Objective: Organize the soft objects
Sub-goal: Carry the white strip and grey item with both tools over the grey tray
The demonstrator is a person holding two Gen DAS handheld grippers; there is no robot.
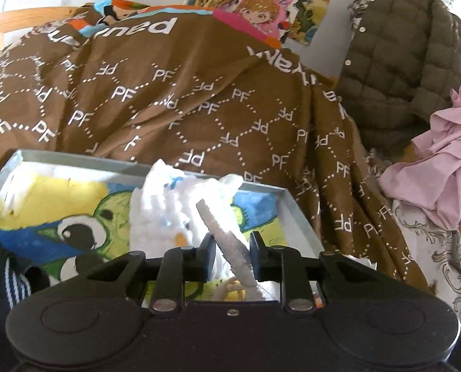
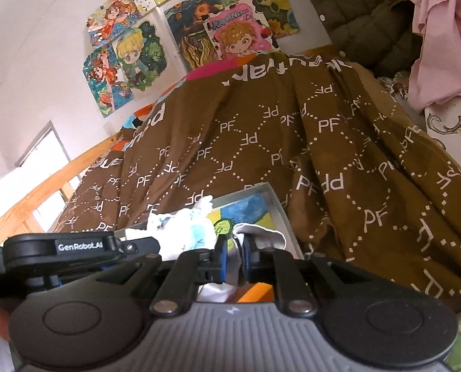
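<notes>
Between both tools' fingers, white sock (image 1: 181, 214) pinched, left tool (image 1: 232, 248), right tool (image 2: 234, 255)

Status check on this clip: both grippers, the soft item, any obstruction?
Left hand-held gripper shut on white-grey sock above tray. Right hand-held gripper shut on same sock. Brown PF blanket behind, not blocking.

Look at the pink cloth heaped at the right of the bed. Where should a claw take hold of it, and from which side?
Judging by its shape, grip the pink cloth by one of the raised ruffled folds on top, coming down from above. It lies crumpled in a loose heap, so a standing ridge fits between the fingers better than the flat spread edges. The green quilted jacket crowds its far side, so approach from the near side.
</notes>
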